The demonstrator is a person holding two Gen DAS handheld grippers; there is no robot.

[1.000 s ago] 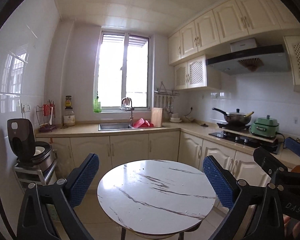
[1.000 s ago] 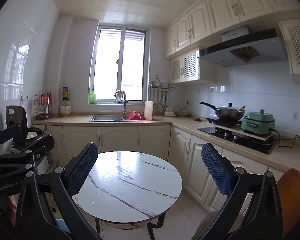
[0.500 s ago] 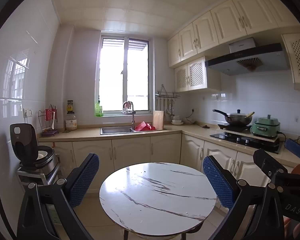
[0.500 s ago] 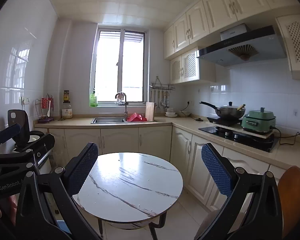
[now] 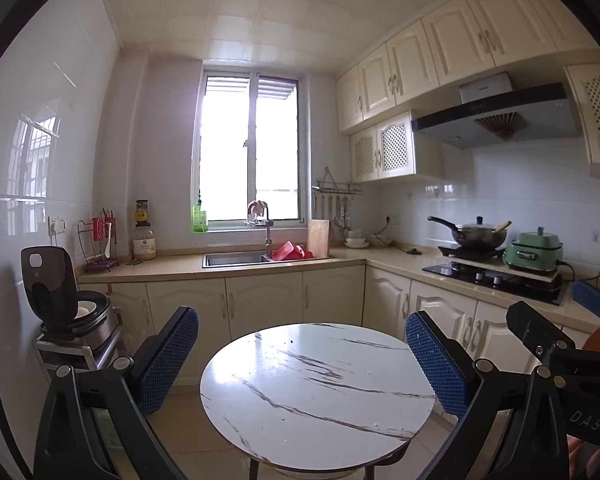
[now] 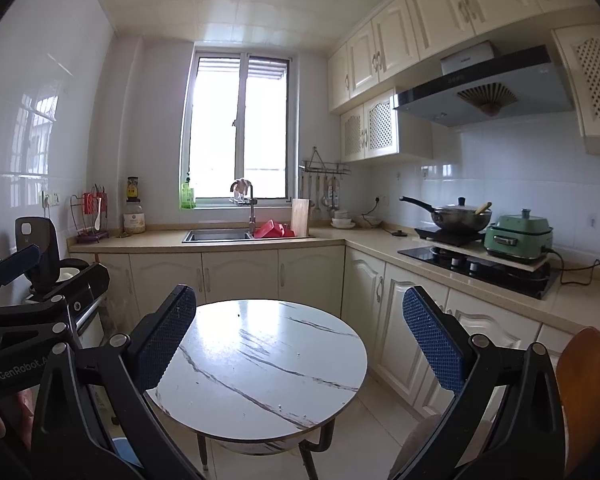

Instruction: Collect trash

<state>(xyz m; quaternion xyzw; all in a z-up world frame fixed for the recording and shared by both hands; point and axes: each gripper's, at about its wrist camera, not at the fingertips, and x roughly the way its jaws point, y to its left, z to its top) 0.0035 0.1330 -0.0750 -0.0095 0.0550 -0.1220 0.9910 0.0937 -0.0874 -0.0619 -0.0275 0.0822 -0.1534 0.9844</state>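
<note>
Trash isn't visible from either camera: only tiny specks on the round table point(image 5: 316, 432) straight ahead and below, both your left gripper point(image 5: 302, 354) and right gripper point(image 6: 300, 330) spread empty, equally near it.

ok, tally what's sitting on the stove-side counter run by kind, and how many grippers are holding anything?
Dark wok with lid: 1
Mint-green electric cooker: 1
Black glass gas hob: 1
Stack of white bowls: 1
Total on that counter: 4
Grippers holding something: 0; the left gripper and the right gripper are both open over the round white marble-pattern table.
</note>
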